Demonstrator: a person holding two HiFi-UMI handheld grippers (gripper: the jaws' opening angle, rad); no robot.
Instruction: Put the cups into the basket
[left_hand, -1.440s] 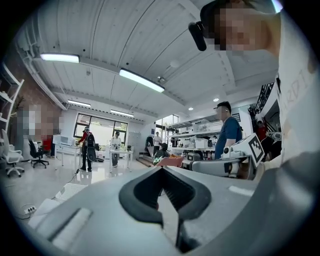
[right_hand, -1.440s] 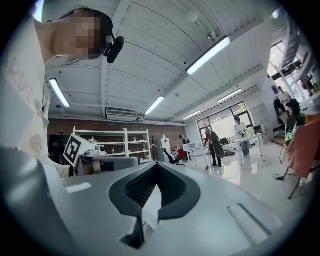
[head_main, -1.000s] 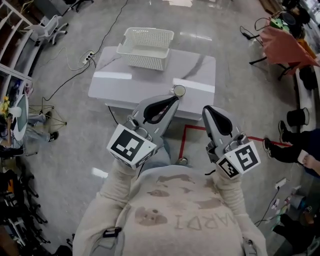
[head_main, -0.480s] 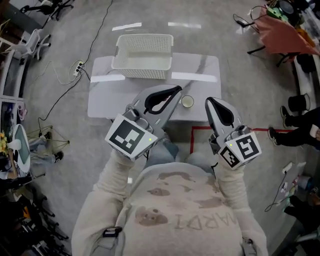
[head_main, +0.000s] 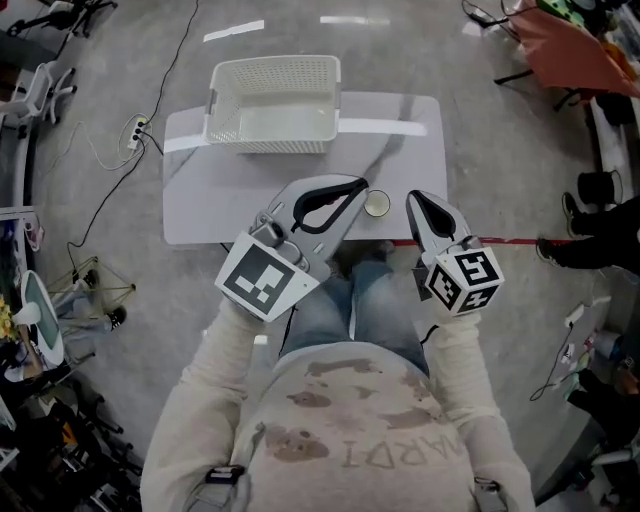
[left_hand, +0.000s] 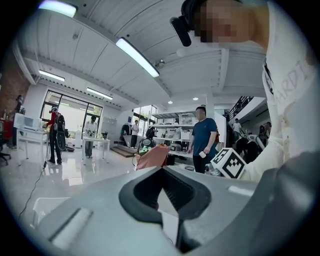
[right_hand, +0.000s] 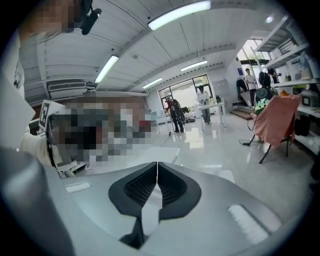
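White bench (head_main: 200, 200) is drawing nearer than a second ago — cup (head_main: 377, 204) is sitting at its 5 o'clock edge, basket (head_main: 270, 100) at 12; left tool (head_main: 357, 187) and right tool (head_main: 414, 203) are hovering closed, empty — pickup looking imminent.

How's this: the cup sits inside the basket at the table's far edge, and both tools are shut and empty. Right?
No. The head view shows the cup on the table near its front edge, outside the basket. The left tool and right tool are shut and empty.

Cup (head_main: 377, 203) before basket (head_main: 272, 100) on table (head_main: 200, 205)
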